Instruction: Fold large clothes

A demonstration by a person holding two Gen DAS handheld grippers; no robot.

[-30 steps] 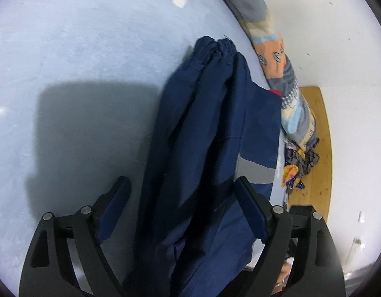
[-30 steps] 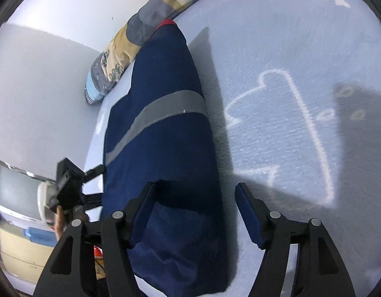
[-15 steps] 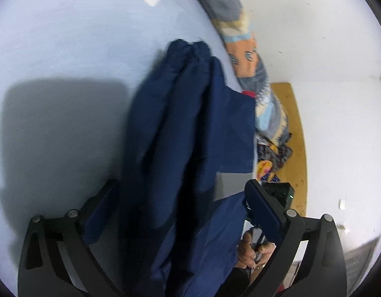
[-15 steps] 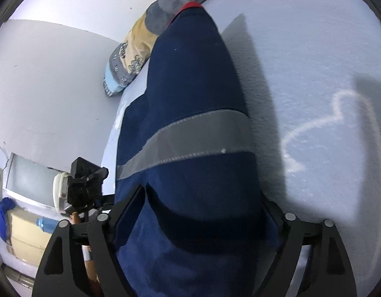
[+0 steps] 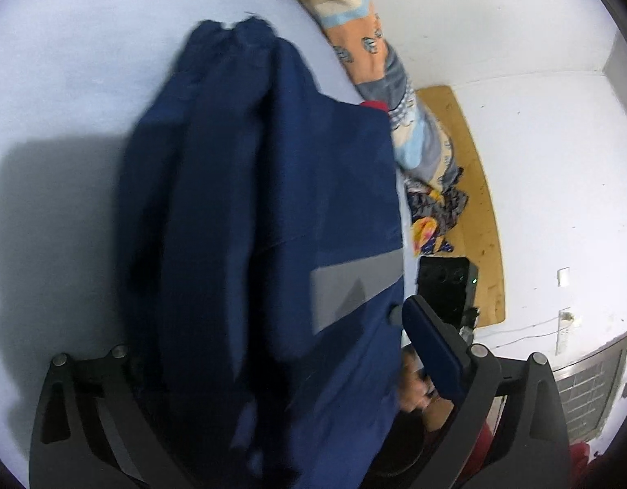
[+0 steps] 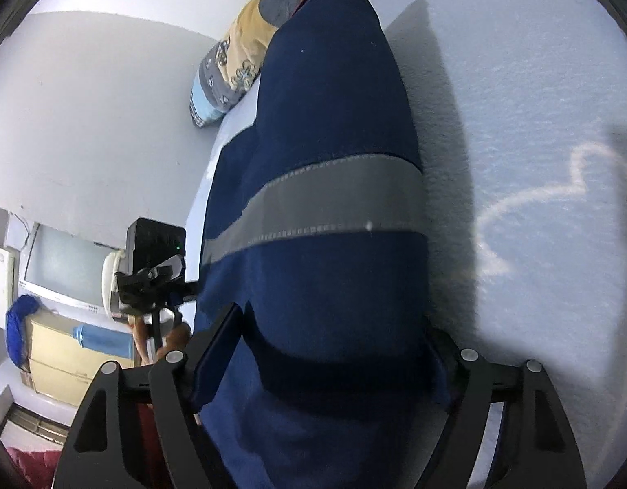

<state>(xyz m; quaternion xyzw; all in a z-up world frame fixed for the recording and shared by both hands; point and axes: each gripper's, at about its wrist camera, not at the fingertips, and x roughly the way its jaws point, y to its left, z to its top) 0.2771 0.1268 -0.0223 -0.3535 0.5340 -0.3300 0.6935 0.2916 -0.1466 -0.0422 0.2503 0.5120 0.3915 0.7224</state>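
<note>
Between your left gripper's (image 5: 268, 371) closing jaws the navy garment (image 5: 264, 212) runs lengthwise straight ahead across the bed (image 5: 69, 81); your right gripper's (image 6: 333, 350) jaws, closing too, straddle its other side, pads not visibly pinching.

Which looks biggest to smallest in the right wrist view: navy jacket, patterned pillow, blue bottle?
1. Navy jacket, filling the middle of the frame, though it lies closest to the camera.
2. Patterned pillow.
3. Blue bottle, far off, so its true size is unsure.
</note>
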